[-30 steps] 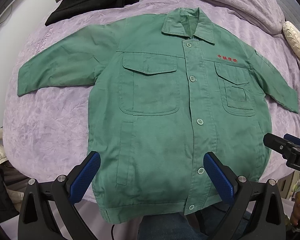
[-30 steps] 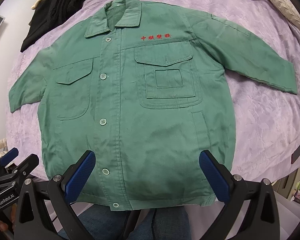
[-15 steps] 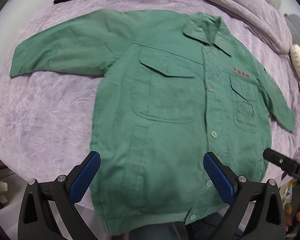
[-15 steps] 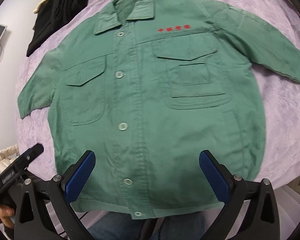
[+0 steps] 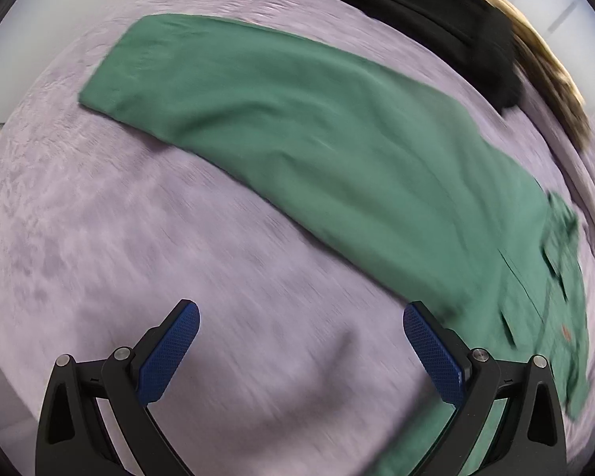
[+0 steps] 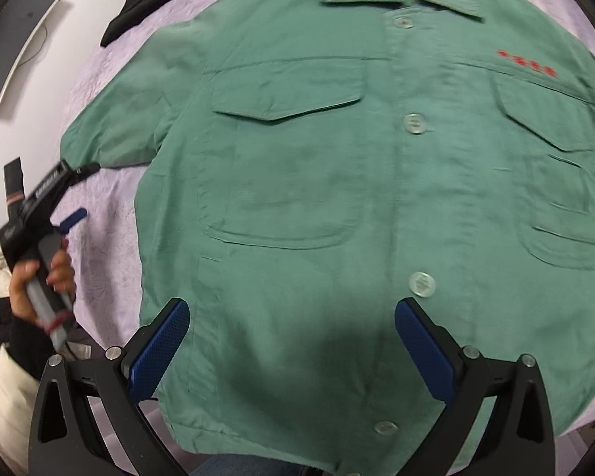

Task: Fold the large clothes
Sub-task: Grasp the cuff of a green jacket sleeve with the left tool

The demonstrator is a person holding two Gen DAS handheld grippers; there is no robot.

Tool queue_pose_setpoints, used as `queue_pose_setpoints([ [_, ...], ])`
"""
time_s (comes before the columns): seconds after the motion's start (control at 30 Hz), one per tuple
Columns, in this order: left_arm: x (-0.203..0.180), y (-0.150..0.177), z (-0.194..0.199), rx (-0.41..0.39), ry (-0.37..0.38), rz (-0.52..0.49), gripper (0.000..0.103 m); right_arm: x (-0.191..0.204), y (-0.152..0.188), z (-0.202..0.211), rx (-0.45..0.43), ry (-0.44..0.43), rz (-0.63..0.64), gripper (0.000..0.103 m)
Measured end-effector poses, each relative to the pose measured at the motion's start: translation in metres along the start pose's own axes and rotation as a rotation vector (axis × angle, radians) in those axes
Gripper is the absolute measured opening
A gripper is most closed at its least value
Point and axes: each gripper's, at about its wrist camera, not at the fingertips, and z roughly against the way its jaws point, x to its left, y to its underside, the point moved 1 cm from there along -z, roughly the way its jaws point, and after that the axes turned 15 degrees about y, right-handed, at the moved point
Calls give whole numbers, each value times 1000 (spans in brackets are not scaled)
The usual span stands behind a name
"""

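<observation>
Both sets of jaws gape wide, gripping nothing, left gripper (image 5: 300, 341) over bare lilac bedspread (image 5: 139, 238) beside a sleeve, right gripper (image 6: 291, 339) above the green jacket (image 6: 337, 198), flat, buttoned, collar towards the far edge, hem at the near edge.

Jacket (image 6: 337, 198): matt green woven cloth, glossy plastic buttons (image 6: 415, 123). Bedspread (image 5: 178, 277): crinkled lilac fabric. Gripper pads (image 6: 156, 351): textured blue rubber.
</observation>
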Motion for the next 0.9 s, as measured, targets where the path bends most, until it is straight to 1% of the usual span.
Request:
queue_pose_setpoints([
  [0.07, 26, -21, -4, -48, 2, 42, 103, 11, -4, -10, 9, -24, 10, 103],
  [0.13, 52, -40, -6, -95, 25, 95, 103, 21, -8, -18, 12, -33, 18, 103],
  [0.23, 84, -66, -12, -143, 45, 159, 103, 33, -12, -20, 3, -56, 31, 103],
  [0.3, 98, -81, -14, -172, 62, 185, 103, 36, -13, -21, -3, -66, 37, 103],
  [0.37, 105, -90, -14, -210, 59, 204, 101, 36, -15, -21, -5, -75, 34, 103],
  [0.4, 107, -93, -13, -227, 50, 214, 86, 34, -14, -21, -5, -85, 30, 103],
  [0.43, 110, -96, -10, -243, 41, 229, 61, 33, -13, -21, -6, -97, 25, 103],
  [0.47, 113, -97, -7, -253, 46, 240, 49, 32, -14, -21, -9, -104, 21, 103],
  [0.5, 114, -101, -5, -264, 68, 247, 24, 32, -14, -21, -19, -114, 16, 103],
  [0.53, 112, -106, -5, -270, 113, 246, 8, 31, -14, -20, -27, -119, 14, 103],
  [0.57, 111, -107, -1, -276, 151, 239, 8, 28, -13, -18, -38, -126, 11, 103],
  [0.6, 107, -109, 5, -289, 158, 217, 8, 25, -13, -16, -52, -134, 6, 103],
  [0.67, 88, -109, 20, -318, 171, 134, 8, 20, -14, -12, -77, -152, -2, 103],
  [0.7, 75, -110, 28, -330, 190, 92, 8, 16, -13, -8, -92, -163, -9, 103],
  [0.8, 19, -108, 47, -356, 268, -47, 8, -1, -14, 0, -125, -177, -40, 103],
  [0.9, -52, -95, 68, -363, 366, -199, 8, -27, -13, 9, -156, -184, -88, 103],
])
